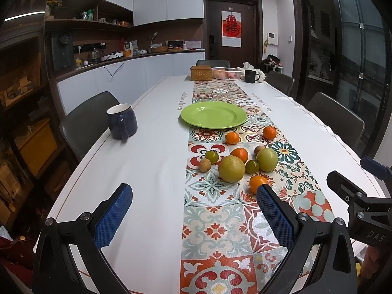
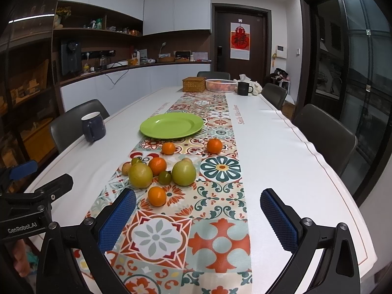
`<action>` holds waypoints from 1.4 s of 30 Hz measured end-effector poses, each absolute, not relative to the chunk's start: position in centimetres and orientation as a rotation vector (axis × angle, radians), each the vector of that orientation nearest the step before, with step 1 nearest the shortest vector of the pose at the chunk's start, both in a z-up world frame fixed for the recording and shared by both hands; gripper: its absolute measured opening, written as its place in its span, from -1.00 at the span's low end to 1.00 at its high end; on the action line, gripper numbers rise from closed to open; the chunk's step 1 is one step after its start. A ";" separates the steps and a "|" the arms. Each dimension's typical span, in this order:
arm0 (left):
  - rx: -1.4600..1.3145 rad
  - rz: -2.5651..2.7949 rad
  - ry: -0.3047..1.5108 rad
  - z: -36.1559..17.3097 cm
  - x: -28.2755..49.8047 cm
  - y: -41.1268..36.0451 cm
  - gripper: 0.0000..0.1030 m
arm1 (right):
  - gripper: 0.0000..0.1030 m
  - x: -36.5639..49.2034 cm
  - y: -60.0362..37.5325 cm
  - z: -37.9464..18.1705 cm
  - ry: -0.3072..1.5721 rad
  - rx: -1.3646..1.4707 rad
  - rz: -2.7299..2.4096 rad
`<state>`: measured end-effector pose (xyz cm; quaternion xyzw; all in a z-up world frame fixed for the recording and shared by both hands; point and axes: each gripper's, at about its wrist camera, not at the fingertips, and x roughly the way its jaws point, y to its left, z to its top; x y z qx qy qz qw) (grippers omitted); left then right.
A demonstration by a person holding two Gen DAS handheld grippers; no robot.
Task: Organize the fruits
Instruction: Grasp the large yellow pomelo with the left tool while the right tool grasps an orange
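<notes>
Both grippers hang low over the near end of the table point(image 1: 152, 161), side by side, each with its blue pads spread wide and nothing between them. The left gripper point(image 1: 196, 210) sits over the white cloth and the edge of the runner point(image 1: 215, 230); its right pad point(image 1: 274, 215) hides part of the nearest orange point(image 1: 257, 182). The right gripper point(image 2: 198, 218) is over the runner, and that same orange lies just ahead of its left pad point(image 2: 117, 220), apart from it.

Beyond that orange the fruit lies in a loose cluster on the runner. Two large green-yellow fruits point(image 1: 231, 169) point(image 1: 267, 159) sit side by side, with a small green one point(image 1: 251, 166) between them. Behind them is another orange point(image 1: 240, 154), a second small green fruit point(image 1: 212, 156) to its left, and two small tan fruits, one at the left edge of the cluster point(image 1: 204, 165) and one behind the right green-yellow fruit point(image 1: 259, 150). Two more oranges point(image 1: 232, 138) point(image 1: 269, 132) lie farther on, apart from the cluster and near the plate point(image 1: 213, 115).

The green plate holds nothing and straddles the left edge of the runner. Left of it, on the white cloth near the table edge, stands a dark blue mug point(image 1: 122, 121). At the far end are a wicker box point(image 1: 201, 73), a pink basket point(image 1: 226, 73) and a black mug point(image 1: 251, 76).
</notes>
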<state>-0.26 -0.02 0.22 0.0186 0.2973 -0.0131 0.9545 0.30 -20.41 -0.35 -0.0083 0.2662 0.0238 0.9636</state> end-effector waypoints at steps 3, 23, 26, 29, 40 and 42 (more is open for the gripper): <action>0.037 -0.034 0.613 0.1 -0.1 -0.1 1.00 | 0.99 0.4 -20.4 -0.6 0.546 -0.021 0.057; 0.228 -0.269 0.656 -3.3 6.2 -0.6 0.58 | 0.80 6.4 -16.6 -4.6 0.702 -0.136 0.238; 0.266 -0.336 0.667 -3.9 7.6 -1.0 0.49 | 0.70 7.4 -16.0 -5.5 0.721 -0.172 0.260; 0.295 -0.388 0.679 -4.6 8.8 -1.5 0.45 | 0.54 8.6 -15.6 -6.4 0.756 -0.187 0.285; 0.290 -0.544 0.750 -6.0 12.3 -2.9 0.28 | 0.10 11.6 -14.9 -8.5 0.836 -0.166 0.388; 0.292 -0.561 0.756 -6.2 12.8 -3.4 0.28 | 0.03 11.8 -14.8 -8.7 0.846 -0.159 0.413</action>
